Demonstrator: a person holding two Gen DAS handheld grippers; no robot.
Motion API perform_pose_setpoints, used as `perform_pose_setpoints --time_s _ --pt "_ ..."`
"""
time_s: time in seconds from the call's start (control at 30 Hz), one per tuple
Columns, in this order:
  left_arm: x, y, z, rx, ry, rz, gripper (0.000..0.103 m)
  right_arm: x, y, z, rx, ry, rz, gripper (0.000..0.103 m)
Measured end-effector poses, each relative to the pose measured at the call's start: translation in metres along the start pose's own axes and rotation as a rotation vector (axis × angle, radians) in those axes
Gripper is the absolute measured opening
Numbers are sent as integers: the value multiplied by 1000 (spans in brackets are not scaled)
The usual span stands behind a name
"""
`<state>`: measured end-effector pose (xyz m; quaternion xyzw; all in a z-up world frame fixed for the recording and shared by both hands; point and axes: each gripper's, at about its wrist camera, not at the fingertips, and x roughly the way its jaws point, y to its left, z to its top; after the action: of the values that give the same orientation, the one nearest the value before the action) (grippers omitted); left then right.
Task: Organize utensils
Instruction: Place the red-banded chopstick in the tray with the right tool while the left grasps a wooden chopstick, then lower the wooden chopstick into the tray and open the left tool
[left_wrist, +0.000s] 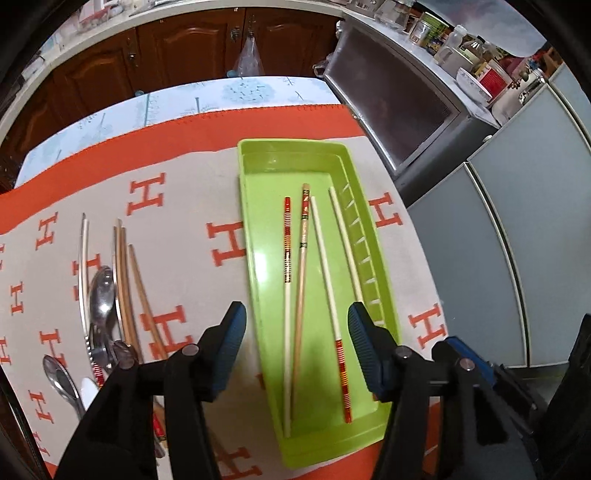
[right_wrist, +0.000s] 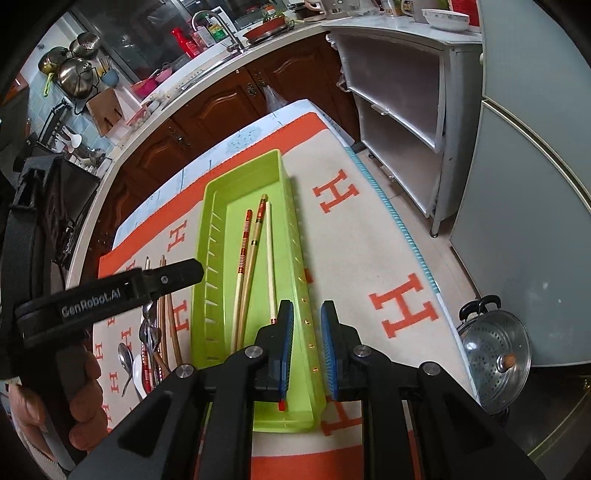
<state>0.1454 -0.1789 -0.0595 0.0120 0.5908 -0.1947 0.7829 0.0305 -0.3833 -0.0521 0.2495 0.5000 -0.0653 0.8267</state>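
Your left gripper hangs wide and empty over the green tray, your right gripper narrow astride its right wall, holding nothing. Four chopsticks lie inside; the rest, with spoons, wait left on the cloth. Light, stiff, slick (judged): pinch them mid-shaft.

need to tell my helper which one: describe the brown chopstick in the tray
Find the green tray on the orange-and-grey cloth. Four chopsticks lie inside; the brown chopstick is second from the left, crossing a white one, and alone has a tan wooden shaft with green bands.
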Motion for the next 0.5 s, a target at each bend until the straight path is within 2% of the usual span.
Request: perform_pose_setpoints --time_s 0.37,0.5 --pt "-22 29 -37 -7 -31 30 56 3 32 -10 -59 14 26 16" --pt "-37 45 -54 -21 -65 55 61 4 48 -18 -96 26 39 16"
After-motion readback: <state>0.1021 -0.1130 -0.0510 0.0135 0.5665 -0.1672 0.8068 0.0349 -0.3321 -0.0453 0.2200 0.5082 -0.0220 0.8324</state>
